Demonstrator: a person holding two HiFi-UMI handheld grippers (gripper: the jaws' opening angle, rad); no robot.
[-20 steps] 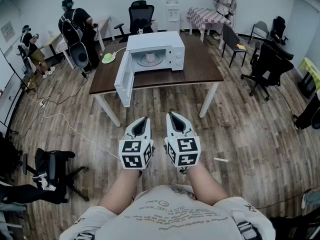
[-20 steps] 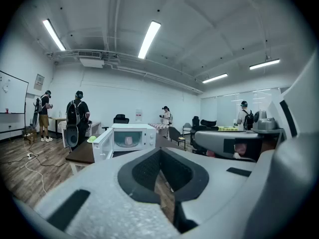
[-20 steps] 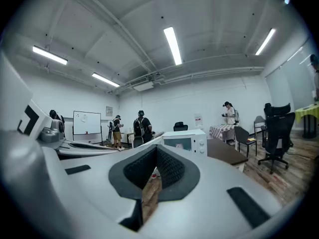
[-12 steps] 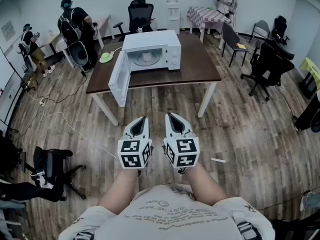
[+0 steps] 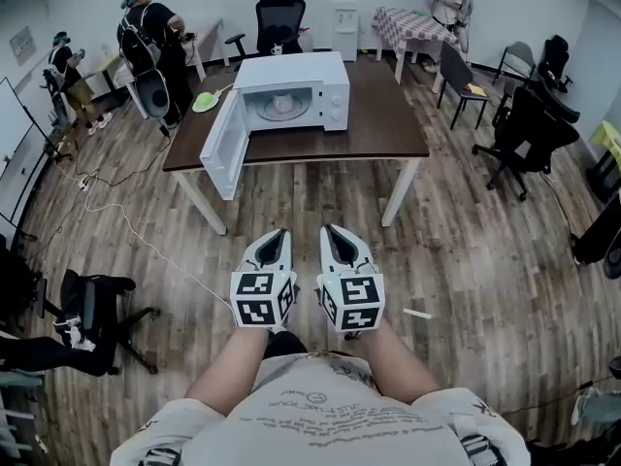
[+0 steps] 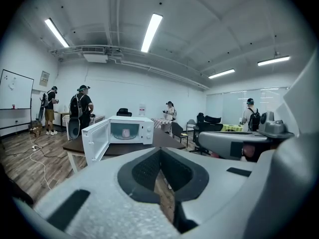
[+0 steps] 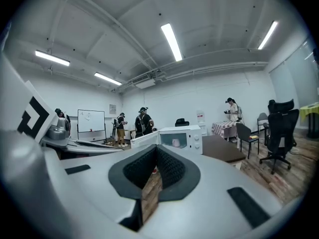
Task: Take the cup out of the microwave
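A white microwave (image 5: pixel 291 95) stands on a dark brown table (image 5: pixel 378 129) across the room, its door (image 5: pixel 224 148) swung open to the left. Inside, on the turntable, sits a small pale cup (image 5: pixel 283 104). My left gripper (image 5: pixel 277 233) and right gripper (image 5: pixel 333 231) hang side by side over the wooden floor, well short of the table, both shut and holding nothing. The left gripper view shows the microwave (image 6: pixel 130 130) and cup (image 6: pixel 125 133) far beyond the left gripper (image 6: pixel 160 151). In the right gripper view the cup (image 7: pixel 175 142) is far past the right gripper (image 7: pixel 156 149).
A green dish (image 5: pixel 206 102) lies on the table's far left corner. Cables (image 5: pixel 126 231) trail over the floor at left, near a tipped black chair (image 5: pixel 92 304). Office chairs (image 5: pixel 519 129) stand at right. Several people are at the back of the room.
The head view has shifted a little and the table with the microwave looks slightly nearer. Both grippers stay side by side and shut.
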